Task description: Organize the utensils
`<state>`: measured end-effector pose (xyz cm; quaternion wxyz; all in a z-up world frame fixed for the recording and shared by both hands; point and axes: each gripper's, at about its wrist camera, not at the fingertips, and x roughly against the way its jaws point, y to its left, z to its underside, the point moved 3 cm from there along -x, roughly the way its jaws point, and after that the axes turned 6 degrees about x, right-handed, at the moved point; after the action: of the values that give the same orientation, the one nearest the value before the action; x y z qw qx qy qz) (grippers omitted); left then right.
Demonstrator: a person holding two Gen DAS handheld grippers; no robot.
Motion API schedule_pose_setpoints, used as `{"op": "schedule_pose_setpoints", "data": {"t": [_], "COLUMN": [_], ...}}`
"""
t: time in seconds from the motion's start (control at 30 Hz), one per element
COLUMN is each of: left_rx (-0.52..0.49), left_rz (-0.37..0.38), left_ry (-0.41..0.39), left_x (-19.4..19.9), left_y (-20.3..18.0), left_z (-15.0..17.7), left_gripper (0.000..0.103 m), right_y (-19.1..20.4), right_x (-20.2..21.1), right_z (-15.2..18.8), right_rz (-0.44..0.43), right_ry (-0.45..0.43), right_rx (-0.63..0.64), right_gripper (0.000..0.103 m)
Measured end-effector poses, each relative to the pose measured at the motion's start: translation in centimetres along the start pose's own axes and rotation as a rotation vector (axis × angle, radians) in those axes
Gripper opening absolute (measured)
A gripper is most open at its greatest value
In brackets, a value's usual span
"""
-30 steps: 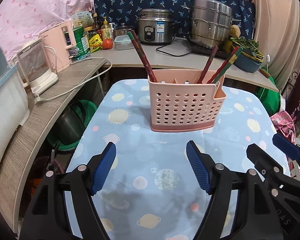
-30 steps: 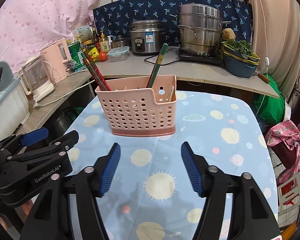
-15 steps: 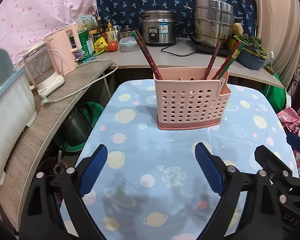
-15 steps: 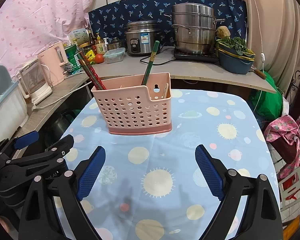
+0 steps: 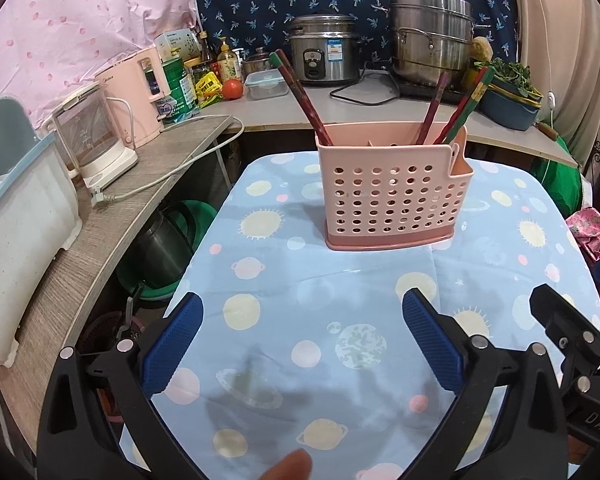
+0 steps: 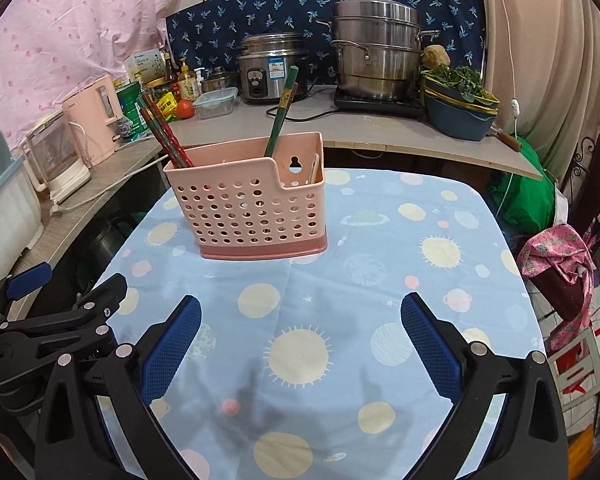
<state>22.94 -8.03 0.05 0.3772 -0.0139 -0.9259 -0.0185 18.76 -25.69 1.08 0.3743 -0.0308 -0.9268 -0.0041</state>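
A pink perforated utensil holder (image 5: pixel 392 188) stands upright on the blue planet-print tablecloth (image 5: pixel 320 320); it also shows in the right wrist view (image 6: pixel 252 208). Red chopsticks (image 5: pixel 304 100) lean out at its left, and red-and-green ones (image 5: pixel 460 108) at its right. A green chopstick (image 6: pixel 280 116) stands in the middle. My left gripper (image 5: pixel 300 340) is open and empty, well short of the holder. My right gripper (image 6: pixel 300 340) is open and empty too, beside the left one.
A counter behind holds a rice cooker (image 5: pixel 324 56), a steel steamer pot (image 6: pixel 376 52), a bowl of greens (image 6: pixel 460 108), bottles and a tomato. A side shelf at left carries a pink kettle (image 5: pixel 136 96) and a glass kettle (image 5: pixel 88 132) with a loose cord.
Both grippers have opened wider and pulled back from the holder, which now looks smaller and farther away. The holder and chopsticks have not moved.
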Motion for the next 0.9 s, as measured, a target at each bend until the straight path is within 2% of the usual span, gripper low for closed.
{"op": "schedule_pose_setpoints", "data": {"t": [0.9], "left_rx": [0.011], "left_rz": [-0.024], "left_ry": [0.013], "left_x": [-0.64], "left_y": [0.54], "left_z": [0.35], "left_gripper": [0.096], "right_y": [-0.12], "right_x": [-0.59], "right_z": [0.39], "right_rz": [0.005], "right_ry": [0.011], "right_rx": [-0.006], "right_gripper": [0.097]}}
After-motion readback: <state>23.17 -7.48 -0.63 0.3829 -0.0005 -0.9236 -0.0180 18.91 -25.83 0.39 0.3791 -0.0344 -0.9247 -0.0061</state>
